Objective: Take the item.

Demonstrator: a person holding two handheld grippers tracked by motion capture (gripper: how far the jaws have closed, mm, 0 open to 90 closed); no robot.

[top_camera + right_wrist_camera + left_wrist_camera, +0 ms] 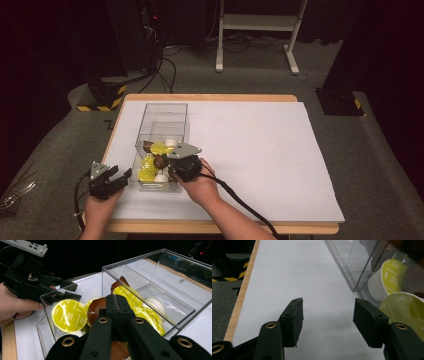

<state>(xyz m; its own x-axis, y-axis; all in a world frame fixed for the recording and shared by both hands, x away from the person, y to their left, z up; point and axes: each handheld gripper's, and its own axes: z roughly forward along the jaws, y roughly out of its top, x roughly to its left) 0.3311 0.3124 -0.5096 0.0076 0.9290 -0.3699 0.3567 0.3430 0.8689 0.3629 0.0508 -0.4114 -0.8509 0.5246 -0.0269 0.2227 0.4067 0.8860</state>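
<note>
The right claw [117, 315] is held pressed together, nothing seen between its pads, over the coffee capsules [68, 315] heaped in the clear box [162, 112] on the counter [260, 150]. The left claw [327, 317] is spread apart, empty (beside the box). Before a brown capsule [96, 308] is gripped, the jaws should be opened and lowered squarely.

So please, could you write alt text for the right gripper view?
The right gripper, jaws shut, reaches into a clear plastic box of yellow-lidded coffee capsules and brown ones. The left gripper waits beside the box.
</note>
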